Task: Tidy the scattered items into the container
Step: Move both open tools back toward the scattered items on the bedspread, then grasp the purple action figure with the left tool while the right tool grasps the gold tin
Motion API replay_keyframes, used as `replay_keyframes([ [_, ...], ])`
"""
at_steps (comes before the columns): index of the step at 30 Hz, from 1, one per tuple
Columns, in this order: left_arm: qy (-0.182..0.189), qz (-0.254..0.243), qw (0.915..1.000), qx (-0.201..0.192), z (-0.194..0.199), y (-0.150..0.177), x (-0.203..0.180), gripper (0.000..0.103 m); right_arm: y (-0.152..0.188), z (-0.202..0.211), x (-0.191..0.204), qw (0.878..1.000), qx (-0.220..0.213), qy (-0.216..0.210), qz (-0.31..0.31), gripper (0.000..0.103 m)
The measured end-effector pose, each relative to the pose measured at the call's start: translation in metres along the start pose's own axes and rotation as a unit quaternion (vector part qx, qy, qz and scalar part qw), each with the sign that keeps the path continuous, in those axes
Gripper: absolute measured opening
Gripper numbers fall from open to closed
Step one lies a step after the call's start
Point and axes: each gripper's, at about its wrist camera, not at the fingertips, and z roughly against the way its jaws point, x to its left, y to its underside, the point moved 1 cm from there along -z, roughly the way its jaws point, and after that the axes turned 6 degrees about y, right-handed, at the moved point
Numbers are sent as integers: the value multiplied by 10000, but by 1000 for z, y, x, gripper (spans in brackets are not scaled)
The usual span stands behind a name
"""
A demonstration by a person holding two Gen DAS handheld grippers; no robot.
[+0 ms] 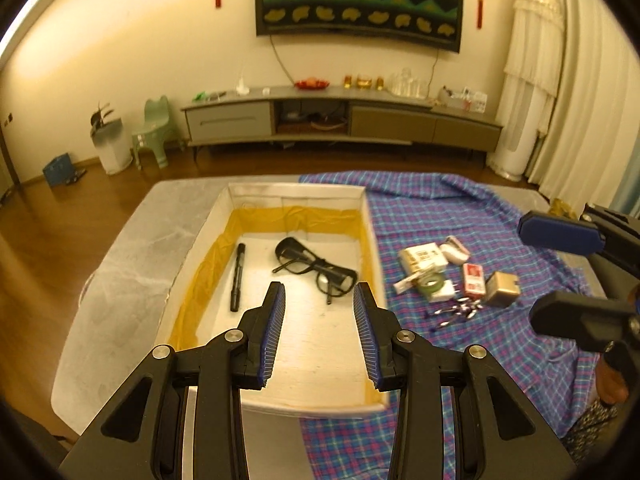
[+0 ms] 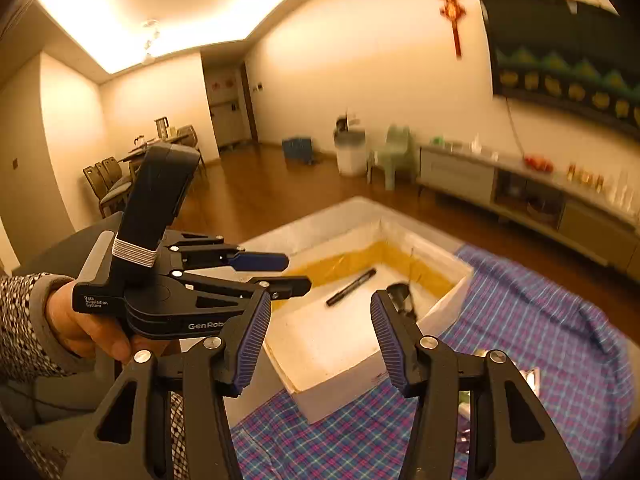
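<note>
On the counter (image 1: 120, 280), a white box (image 1: 200, 240) lined with yellow sits left of a blue plaid cloth (image 1: 460, 216). Inside it lie a black marker (image 1: 237, 276) at left and black glasses (image 1: 316, 268) to its right. Above the box hangs the left gripper (image 1: 319, 300), jaws apart and empty. Right of the box, scattered on the cloth, are a white carton (image 1: 422, 258), a green tape roll (image 1: 432, 282), a red-and-white packet (image 1: 473, 278) and a tan cube (image 1: 502, 288). At far right the right gripper (image 1: 560, 272) hovers, jaws parted with nothing between them.
</note>
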Motion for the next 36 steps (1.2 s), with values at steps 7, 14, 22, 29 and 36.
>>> replay_keyframes([
  [7,460,-321,9971,-511,41,20,-52,38,26,60,-4,9980,-612,107,-146,62],
  [14,1240,-813,9885,-302,31,38,-121,43,66,97,-38,9917,-834,457,-865,62],
  [22,1466,-1028,9833,322,-49,43,-173,44,123,85,-126,9639,10,1549,-2165,62],
  [29,1406,-851,9827,850,-131,51,-181,45,153,44,-193,9418,1157,1735,-2637,74],
  [36,1302,-1016,9768,1364,-212,70,-178,45,165,-26,-206,9541,2093,1944,-905,81],
])
